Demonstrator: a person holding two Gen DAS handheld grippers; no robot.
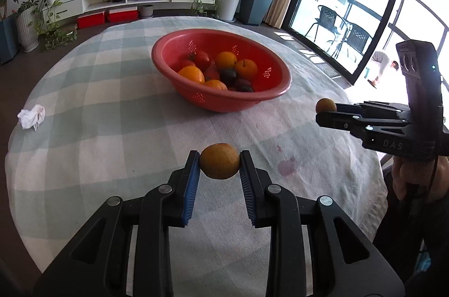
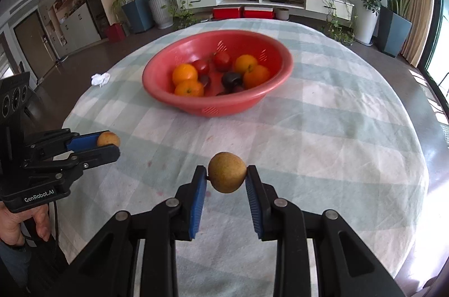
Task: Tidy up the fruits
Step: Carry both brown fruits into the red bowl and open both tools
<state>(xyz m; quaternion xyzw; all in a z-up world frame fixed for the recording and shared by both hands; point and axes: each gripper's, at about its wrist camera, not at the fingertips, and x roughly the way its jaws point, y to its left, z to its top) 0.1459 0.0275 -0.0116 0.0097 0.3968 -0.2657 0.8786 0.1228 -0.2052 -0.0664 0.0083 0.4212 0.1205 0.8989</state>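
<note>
Blue-padded jaws of the left gripper [image 1: 219, 162] clamp a brown fruit [image 1: 219, 160] above the checked tablecloth [image 1: 112, 114]. Likewise narrowed, the right gripper [image 2: 227, 175] pinches a second brown fruit [image 2: 227, 172]. Both hang short of the red basket [image 1: 276, 78] of oranges [image 1: 191, 74].

round table [image 1: 118, 111], covered by a pale green and white checked cloth [image 2: 336, 128]. cloth wrinkled, with a few purplish stains [image 1: 287, 166] toward the near side. red perforated basin [image 1: 224, 100] sits directly on the cloth near the middle of the table. crumpled white tissue [image 1: 31, 116] lies on the cloth close to the table's left edge, well apart from the basin. rest of the cloth bare.
</note>
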